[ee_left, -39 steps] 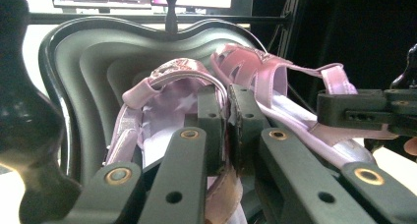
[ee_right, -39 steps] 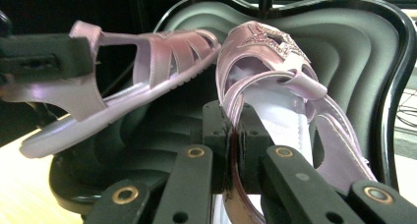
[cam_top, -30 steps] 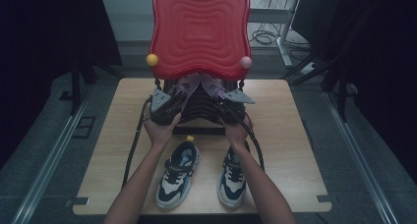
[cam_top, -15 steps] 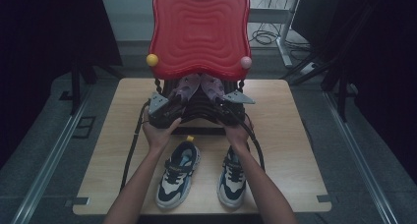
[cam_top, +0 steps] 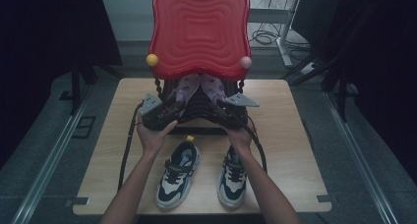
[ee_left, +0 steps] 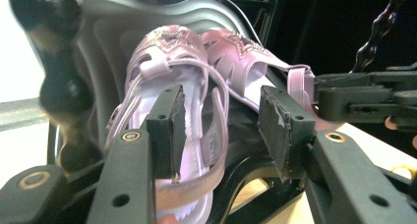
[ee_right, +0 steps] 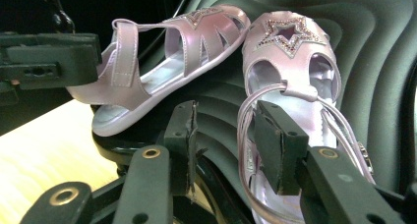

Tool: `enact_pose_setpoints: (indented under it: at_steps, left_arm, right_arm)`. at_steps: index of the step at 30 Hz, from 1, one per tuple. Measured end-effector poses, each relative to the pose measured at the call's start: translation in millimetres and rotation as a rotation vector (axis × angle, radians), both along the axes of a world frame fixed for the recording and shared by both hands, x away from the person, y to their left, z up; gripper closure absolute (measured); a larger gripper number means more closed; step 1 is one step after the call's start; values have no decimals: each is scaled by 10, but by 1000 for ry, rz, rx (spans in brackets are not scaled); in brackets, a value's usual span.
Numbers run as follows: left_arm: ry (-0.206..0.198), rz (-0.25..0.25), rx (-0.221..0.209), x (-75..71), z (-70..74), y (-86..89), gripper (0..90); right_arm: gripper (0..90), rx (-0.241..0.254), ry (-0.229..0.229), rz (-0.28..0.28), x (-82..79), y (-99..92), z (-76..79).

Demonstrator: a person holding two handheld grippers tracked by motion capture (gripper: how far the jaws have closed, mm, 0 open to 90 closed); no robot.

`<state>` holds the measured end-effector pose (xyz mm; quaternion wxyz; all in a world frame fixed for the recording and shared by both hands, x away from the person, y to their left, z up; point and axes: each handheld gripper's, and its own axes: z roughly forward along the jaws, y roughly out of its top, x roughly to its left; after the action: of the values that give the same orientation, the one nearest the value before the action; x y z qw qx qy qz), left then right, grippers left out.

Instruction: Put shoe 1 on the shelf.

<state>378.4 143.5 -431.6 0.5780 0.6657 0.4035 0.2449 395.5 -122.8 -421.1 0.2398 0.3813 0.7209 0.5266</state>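
Both claws have just been opening, jaws apart around the 2 pink sandals [ee_right: 196, 62], toes hidden.

Sandals [cam_top: 199, 89]: laid side by side on the chair seat [cam_top: 196, 111]
Chair: stood at the desk's [cam_top: 285, 150] rear
Sneakers [cam_top: 201, 174]: set before the chair

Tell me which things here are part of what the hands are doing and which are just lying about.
In the job:
- two pink sandals resting on the red chair's seat
- left gripper, jaws just opened, straps between them
- right gripper, jaws just opened, strap beside one pad

Lying about:
- pair of sneakers on the table
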Motion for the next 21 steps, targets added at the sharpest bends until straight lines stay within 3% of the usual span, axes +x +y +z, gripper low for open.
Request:
enact_pose_setpoints:
  at_steps: [21]
  left_arm:
    - [33,-54,-17,-207,21,83,530]
  right_arm:
    - [600,52,13,54,-181,-205,19]
